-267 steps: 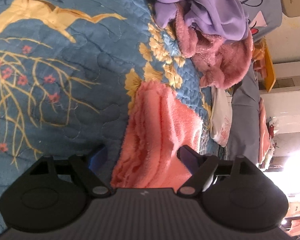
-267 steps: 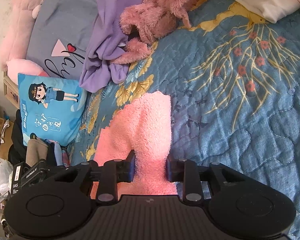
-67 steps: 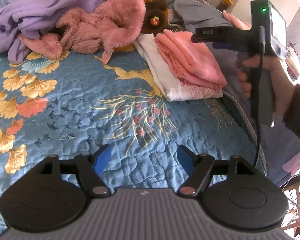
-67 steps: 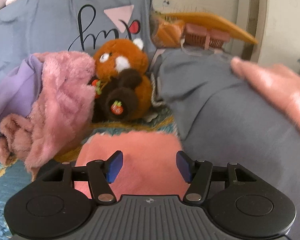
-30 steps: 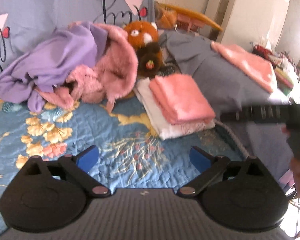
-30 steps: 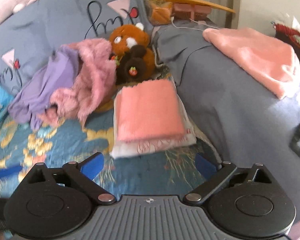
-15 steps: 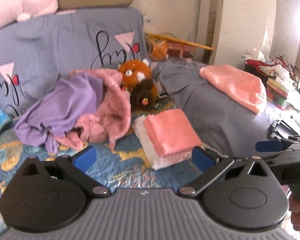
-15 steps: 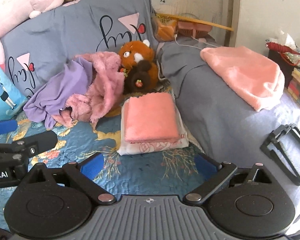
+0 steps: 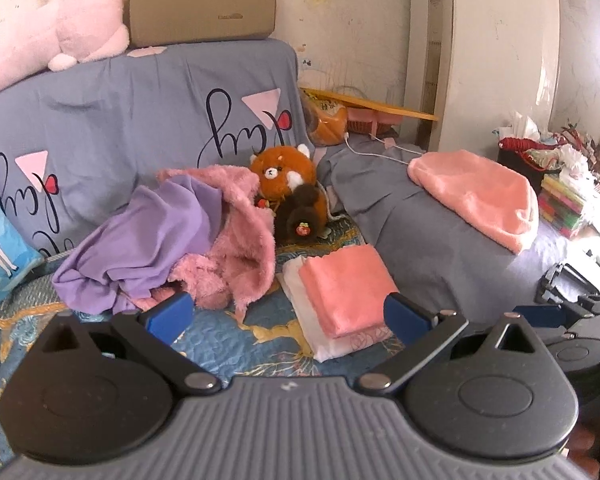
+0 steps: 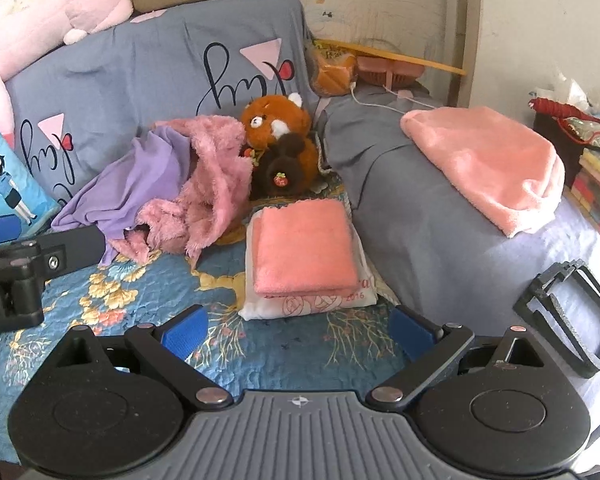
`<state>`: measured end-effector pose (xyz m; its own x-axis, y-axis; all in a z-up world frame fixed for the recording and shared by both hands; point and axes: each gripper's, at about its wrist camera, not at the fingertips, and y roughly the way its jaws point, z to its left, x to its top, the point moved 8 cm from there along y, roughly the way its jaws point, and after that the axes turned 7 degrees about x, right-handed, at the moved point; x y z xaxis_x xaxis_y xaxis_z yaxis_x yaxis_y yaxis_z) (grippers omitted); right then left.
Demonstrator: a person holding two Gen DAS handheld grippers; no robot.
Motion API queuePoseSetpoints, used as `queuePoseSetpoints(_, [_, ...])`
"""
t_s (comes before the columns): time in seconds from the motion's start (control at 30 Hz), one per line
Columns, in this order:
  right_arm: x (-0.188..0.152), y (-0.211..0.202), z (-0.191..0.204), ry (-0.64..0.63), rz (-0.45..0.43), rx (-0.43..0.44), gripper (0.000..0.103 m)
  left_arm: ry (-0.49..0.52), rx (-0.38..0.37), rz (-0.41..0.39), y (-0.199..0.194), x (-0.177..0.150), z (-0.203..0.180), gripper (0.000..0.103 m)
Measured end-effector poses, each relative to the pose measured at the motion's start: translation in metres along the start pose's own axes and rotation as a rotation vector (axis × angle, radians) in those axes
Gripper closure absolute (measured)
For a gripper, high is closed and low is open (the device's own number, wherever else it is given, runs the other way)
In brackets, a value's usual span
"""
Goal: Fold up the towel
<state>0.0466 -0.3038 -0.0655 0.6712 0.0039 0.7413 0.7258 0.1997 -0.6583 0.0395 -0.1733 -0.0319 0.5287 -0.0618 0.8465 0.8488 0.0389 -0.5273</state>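
The pink towel (image 9: 346,290) (image 10: 304,250) lies folded flat on top of a folded white cloth (image 10: 312,302) (image 9: 300,308), on the blue quilt (image 10: 260,344). My left gripper (image 9: 286,316) is open and empty, held back from the stack. My right gripper (image 10: 300,332) is open too, with nothing between its blue pads, and hangs well short of the towel. The left gripper's body shows at the left edge of the right wrist view.
A pile of purple and pink fuzzy clothes (image 10: 172,188) and a brown plush toy (image 10: 280,148) lie behind the stack. A grey cover with another pink towel (image 10: 488,164) on it rises to the right. Pillows (image 9: 120,120) line the back. A black folding frame (image 10: 568,316) is at the right.
Both grippers have pulled back and up from the bed, so the folded towel now looks smaller and farther away. The towel has not moved in the last second.
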Motion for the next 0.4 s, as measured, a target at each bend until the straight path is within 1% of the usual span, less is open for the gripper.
queuePoseSetpoints(0.03, [-0.0003, -0.0001, 0.0010, -0.001, 0.000, 0.004, 0.006, 0.003, 0.001, 0.000, -0.0005, -0.0008, -0.0003, 0.000])
queuePoseSetpoints(0.17, [0.0022, -0.0044, 0.0016, -0.009, -0.027, -0.010, 0.016, -0.006, 0.004, 0.001, -0.0005, -0.0031, 0.0023, 0.000])
queuePoseSetpoints(0.27, [0.0049, -0.0062, 0.0002, -0.002, -0.031, -0.015, 0.019, -0.006, 0.011, -0.003, -0.0013, -0.0035, 0.0043, 0.000])
queuePoseSetpoints(0.4, [0.0054, -0.0074, 0.0020, -0.015, -0.031, -0.025, 0.019, -0.003, 0.017, -0.008, -0.0033, -0.0037, 0.0058, 0.000])
